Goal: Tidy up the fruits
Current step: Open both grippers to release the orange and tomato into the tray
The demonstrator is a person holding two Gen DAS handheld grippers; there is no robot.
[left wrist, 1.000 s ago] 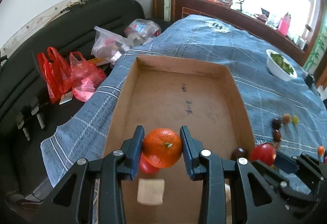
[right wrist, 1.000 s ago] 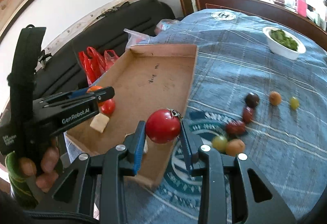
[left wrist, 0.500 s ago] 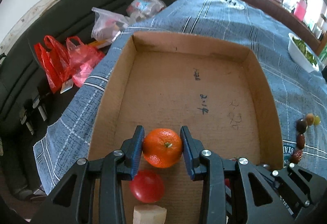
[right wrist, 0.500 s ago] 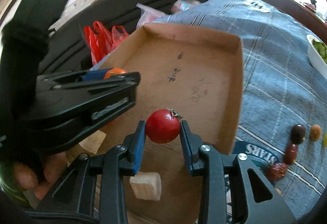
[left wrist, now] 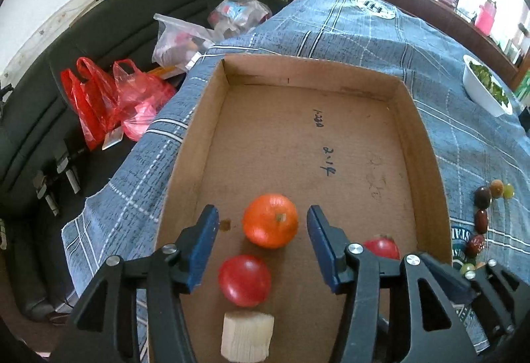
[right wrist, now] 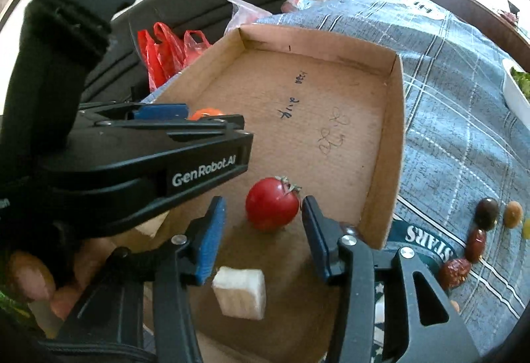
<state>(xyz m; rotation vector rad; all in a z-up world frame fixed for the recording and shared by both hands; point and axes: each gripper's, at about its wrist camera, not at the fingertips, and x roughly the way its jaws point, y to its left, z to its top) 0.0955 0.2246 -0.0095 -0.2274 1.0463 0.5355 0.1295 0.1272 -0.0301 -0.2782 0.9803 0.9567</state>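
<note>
Now that both sets of blue-padded jaws have spread wide, neither tool you hold carries anything. Half a second ago your left hand-held gripper [left wrist: 261, 223] clamped the round orange mandarin [left wrist: 270, 220]; it now gapes around that fruit, which sits on the floor of the shallow brown cardboard tray [left wrist: 427, 144], clear of both pads. Your right hand-held gripper [right wrist: 263, 223] has likewise let go of the round red tomato with a green stem [right wrist: 272, 204], which rests on the tray floor between the parted pads, nearer the right one.

In the left wrist view, a second red tomato [left wrist: 244, 280] lies just in front of the mandarin, towards you, and a pale cream cube [left wrist: 246, 338] sits nearer still. A similar cube [right wrist: 240, 291] shows below the right gripper.

Outside the tray, on the blue checked cloth [right wrist: 463, 97] to your right, a loose cluster of small dark, brown and yellow-green fruits [right wrist: 487, 212] remains. A white bowl of greens [left wrist: 483, 91] stands farther off.

Both drops look complete, so two more fruits are sorted; the cluster on the cloth is probably your next pick.
</note>
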